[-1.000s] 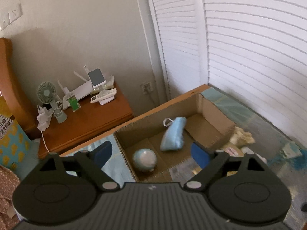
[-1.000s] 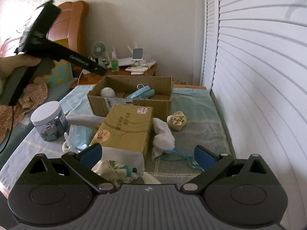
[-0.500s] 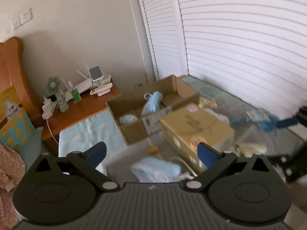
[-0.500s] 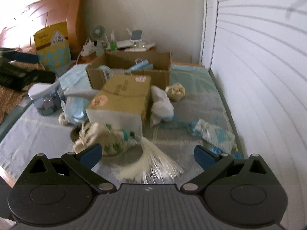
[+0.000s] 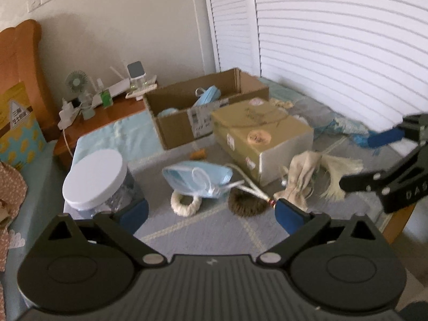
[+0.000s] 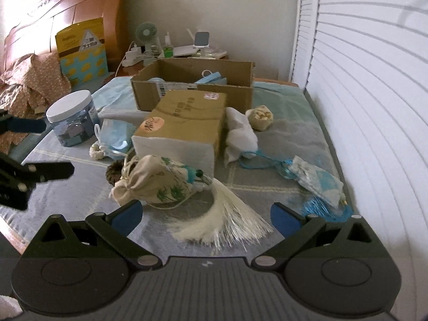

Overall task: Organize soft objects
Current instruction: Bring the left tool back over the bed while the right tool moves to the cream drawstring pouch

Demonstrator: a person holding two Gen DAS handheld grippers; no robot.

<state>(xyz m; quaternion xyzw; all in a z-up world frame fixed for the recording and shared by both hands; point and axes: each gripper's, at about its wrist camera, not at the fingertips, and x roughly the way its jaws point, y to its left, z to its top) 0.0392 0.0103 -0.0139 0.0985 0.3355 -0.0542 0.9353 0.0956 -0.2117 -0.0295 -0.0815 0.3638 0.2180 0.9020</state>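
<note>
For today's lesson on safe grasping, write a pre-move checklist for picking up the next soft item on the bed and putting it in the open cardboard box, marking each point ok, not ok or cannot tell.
1. Left gripper open and empty: ok.
2. Right gripper open and empty: ok.
3. Blue face mask ahead of the left gripper, nothing lying on it: ok.
4. Beige drawstring pouch lies free ahead of the right gripper: ok, though its cream tassel trails loose.
5. Open cardboard box has room left: ok; only a mask and a pale round item show inside.
6. Mask's ear loop clear of the white rope ring: cannot tell.
</note>
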